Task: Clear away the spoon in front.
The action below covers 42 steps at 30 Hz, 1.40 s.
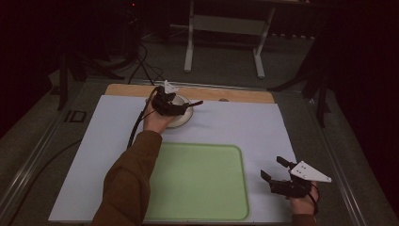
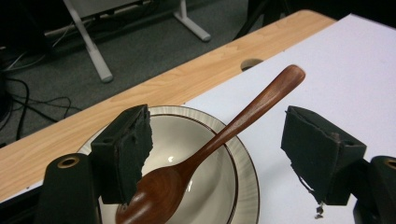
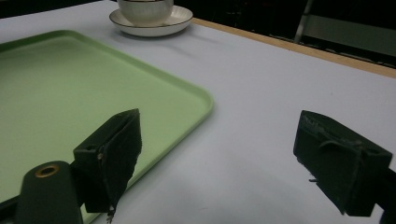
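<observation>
A green tray point(image 1: 197, 181) lies on the white mat point(image 1: 235, 125). Behind the tray, near the mat's far edge, sits a bowl point(image 2: 224, 186) on a plate point(image 3: 152, 23). A brown wooden spoon point(image 2: 219, 144) rests in the bowl, its handle sticking out over the rim. The left gripper point(image 2: 217, 154) hangs over the bowl, jaws wide apart around the spoon. The right gripper point(image 3: 217, 158) is just right of the tray, jaws apart and holding nothing. No writing can be read.
</observation>
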### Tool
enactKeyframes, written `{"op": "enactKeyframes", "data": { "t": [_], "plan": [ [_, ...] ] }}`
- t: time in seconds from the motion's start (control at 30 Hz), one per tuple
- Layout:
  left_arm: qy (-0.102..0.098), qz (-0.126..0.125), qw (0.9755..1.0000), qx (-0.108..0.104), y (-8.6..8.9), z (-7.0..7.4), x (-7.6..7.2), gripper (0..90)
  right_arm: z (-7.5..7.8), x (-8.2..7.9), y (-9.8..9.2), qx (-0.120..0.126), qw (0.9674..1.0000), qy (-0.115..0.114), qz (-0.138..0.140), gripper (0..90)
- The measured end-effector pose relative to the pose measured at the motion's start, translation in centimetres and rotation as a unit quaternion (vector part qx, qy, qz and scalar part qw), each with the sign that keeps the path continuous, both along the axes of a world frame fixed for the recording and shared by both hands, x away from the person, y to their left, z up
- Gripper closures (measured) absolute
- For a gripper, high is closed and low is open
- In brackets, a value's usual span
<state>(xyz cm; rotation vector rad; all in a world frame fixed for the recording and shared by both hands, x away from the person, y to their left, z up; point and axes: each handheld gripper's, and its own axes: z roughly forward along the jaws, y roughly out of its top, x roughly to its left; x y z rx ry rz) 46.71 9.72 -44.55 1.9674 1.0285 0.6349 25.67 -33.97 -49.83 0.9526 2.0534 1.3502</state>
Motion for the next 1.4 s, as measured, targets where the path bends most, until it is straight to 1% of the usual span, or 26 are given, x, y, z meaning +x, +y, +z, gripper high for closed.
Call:
{"op": "enactKeyframes", "data": {
  "t": [0.03, 0.17, 0.23, 0.4, 0.47, 0.5, 0.6, 0.7, 0.73, 0.77, 0.83, 0.87, 0.97, 1.0, 1.07, 1.13, 1.2, 1.27, 1.37, 1.4],
  "plan": [
    [0.003, -0.002, 1.0, 0.006, -0.2, -0.2, 0.2, 24.1, 0.0, 0.0, 0.0, 0.0, 1.0, 0.0, 0.0, 14.9],
    [0.015, -0.005, 0.9998, 0.012, -1.0, -0.8, 1.0, 24.2, 0.0, 0.0, 0.0, 0.002, 1.0, 0.0, 0.001, 14.9],
    [0.019, -0.007, 0.9996, 0.021, -1.5, -1.2, 1.3, 24.4, 0.0, 0.0, -0.1, 0.002, 1.0, 0.001, 0.001, 14.9],
    [0.027, -0.008, 0.999, 0.034, -2.5, -2.2, 1.9, 25.3, 0.1, 0.0, -0.2, 0.006, 1.0, 0.002, -0.002, 14.9],
    [0.03, -0.01, 0.9988, 0.037, -2.6, -2.4, 2.0, 25.4, 0.1, 0.0, -0.3, 0.007, 1.0, 0.002, -0.003, 14.9],
    [0.034, -0.008, 0.9986, 0.04, -2.9, -2.8, 2.2, 25.4, 0.1, 0.0, -0.3, 0.008, 1.0, 0.002, -0.002, 14.9],
    [0.041, -0.001, 0.9982, 0.044, -3.1, -3.3, 2.6, 25.2, 0.1, -0.1, -0.3, 0.007, 1.0, 0.001, -0.001, 14.9],
    [0.045, -0.002, 0.9979, 0.047, -3.1, -3.6, 2.7, 28.3, 0.1, -0.1, -0.3, 0.008, 1.0, 0.003, -0.002, 14.9],
    [0.042, -0.002, 0.9976, 0.055, -3.2, -3.7, 2.7, 30.1, 0.1, -0.1, -0.3, 0.009, 1.0, 0.003, -0.002, 14.9],
    [0.039, -0.002, 0.9975, 0.058, -3.3, -3.7, 2.6, 32.2, 0.1, -0.1, -0.3, 0.009, 1.0, 0.003, -0.002, 14.9],
    [0.037, -0.008, 0.9974, 0.061, -3.5, -3.8, 2.4, 36.2, 0.1, 0.0, -0.3, 0.008, 1.0, 0.003, -0.002, 14.9],
    [0.034, -0.011, 0.9972, 0.066, -3.6, -3.9, 2.2, 38.6, 0.1, 0.0, -0.3, 0.008, 1.0, 0.003, -0.002, 14.9],
    [0.027, -0.017, 0.9968, 0.073, -3.9, -3.8, 1.9, 45.7, 0.1, -0.1, -0.3, 0.007, 1.0, 0.003, -0.002, 14.9],
    [0.027, -0.016, 0.9964, 0.078, -4.0, -3.8, 1.9, 48.0, 0.1, -0.1, -0.3, 0.007, 1.0, 0.002, -0.002, 14.9],
    [0.026, -0.014, 0.9963, 0.08, -4.0, -3.8, 1.7, 50.2, 0.2, -0.1, -0.3, 0.006, 1.0, 0.002, -0.002, 14.9],
    [0.023, -0.013, 0.9959, 0.087, -3.9, -3.8, 1.5, 54.9, 0.2, -0.1, -0.3, 0.006, 1.0, 0.002, -0.001, 14.9],
    [0.02, -0.017, 0.9956, 0.09, -3.8, -3.8, 1.2, 57.7, 0.1, -0.1, -0.2, 0.005, 1.0, 0.004, -0.001, 14.9],
    [0.013, -0.02, 0.9956, 0.091, -3.7, -3.6, 0.8, 61.5, 0.1, 0.0, -0.2, 0.003, 1.0, 0.004, 0.0, 14.9],
    [0.002, -0.024, 0.9943, 0.104, -3.8, -3.2, 0.4, 65.4, 0.1, 0.0, -0.1, 0.002, 1.0, 0.005, 0.001, 14.9],
    [-0.002, -0.023, 0.9942, 0.105, -3.8, -3.0, 0.2, 66.6, 0.1, 0.0, -0.1, 0.001, 1.0, 0.005, 0.001, 15.0]
  ]
}}
